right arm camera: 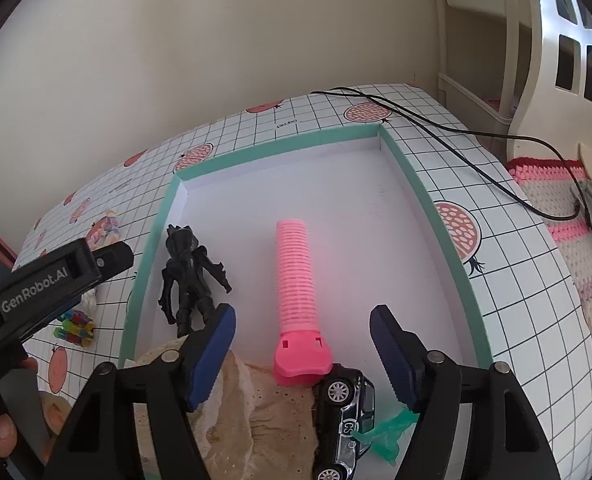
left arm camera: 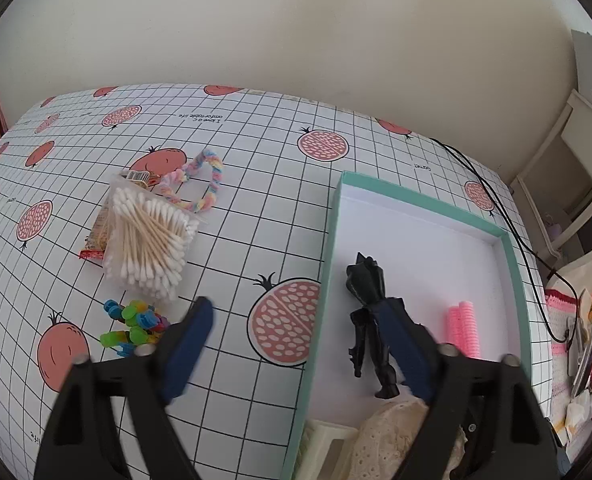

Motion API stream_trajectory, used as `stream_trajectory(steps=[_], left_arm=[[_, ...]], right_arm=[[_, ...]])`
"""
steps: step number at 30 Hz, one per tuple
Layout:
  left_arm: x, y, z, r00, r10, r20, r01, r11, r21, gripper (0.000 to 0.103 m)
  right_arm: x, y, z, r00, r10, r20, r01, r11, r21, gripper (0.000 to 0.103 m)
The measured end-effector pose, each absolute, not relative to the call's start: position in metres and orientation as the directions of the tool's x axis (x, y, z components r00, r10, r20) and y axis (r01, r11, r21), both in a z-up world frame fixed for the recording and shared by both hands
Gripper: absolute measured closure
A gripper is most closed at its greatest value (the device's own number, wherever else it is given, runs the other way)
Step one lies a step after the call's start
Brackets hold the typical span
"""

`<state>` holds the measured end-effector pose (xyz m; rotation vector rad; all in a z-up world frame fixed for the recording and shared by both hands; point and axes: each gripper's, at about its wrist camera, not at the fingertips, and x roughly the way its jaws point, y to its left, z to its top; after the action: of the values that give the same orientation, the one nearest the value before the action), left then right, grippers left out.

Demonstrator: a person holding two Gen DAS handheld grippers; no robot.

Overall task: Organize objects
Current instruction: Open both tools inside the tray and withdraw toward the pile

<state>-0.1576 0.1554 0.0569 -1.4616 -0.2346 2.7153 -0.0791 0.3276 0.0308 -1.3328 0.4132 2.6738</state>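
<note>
Both tongs gape wide and hold nothing: the left tongs (left arm camera: 300, 336) straddle the teal box's (left arm camera: 516, 264) left wall, the right tongs (right arm camera: 302, 334) hover inside it, above the pink tube (right arm camera: 296, 272), beside the black figure (right arm camera: 189, 276). Cotton swabs (left arm camera: 147, 240) remain on the bench (left arm camera: 255, 152).

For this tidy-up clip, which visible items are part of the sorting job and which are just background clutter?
Job items:
teal box
black figure, pink ridged tube, toy car, lace cloth, all in the box
cotton swabs, pastel twisted loop, coloured clips, on the table outside it

Lying about:
black cable
crochet mat
</note>
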Motion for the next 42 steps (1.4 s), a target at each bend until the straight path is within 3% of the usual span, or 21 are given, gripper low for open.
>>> stream_trajectory(steps=[7,10,12,34,42], left_arm=[[-0.156,0.152,0.058,-0.572,0.084,-0.816,0.052,-0.989,-0.138,0.008],[-0.156,0.15,0.059,-0.578,0.078,-0.812,0.065,-0.988,-0.141,0.008],[-0.156,0.15,0.059,-0.576,0.082,-0.813,0.063,-0.988,-0.144,0.001],[-0.157,0.146,0.066,-0.558,0.129,-0.82,0.054,-0.98,-0.191,0.0],[-0.163,0.124,0.079,-0.53,0.232,-0.816,0.076,-0.945,-0.318,0.0]], right_arm=[[-0.079,0.326,0.027,-0.597,-0.007,-0.802,-0.226,-0.958,0.176,0.018],[-0.078,0.325,0.027,-0.604,-0.004,-0.797,-0.222,-0.959,0.173,0.005],[-0.078,0.324,0.028,-0.61,-0.001,-0.793,-0.221,-0.96,0.171,0.0],[-0.08,0.318,0.033,-0.612,0.006,-0.79,-0.216,-0.963,0.16,0.0],[-0.083,0.313,0.047,-0.635,-0.027,-0.772,-0.222,-0.951,0.216,0.0]])
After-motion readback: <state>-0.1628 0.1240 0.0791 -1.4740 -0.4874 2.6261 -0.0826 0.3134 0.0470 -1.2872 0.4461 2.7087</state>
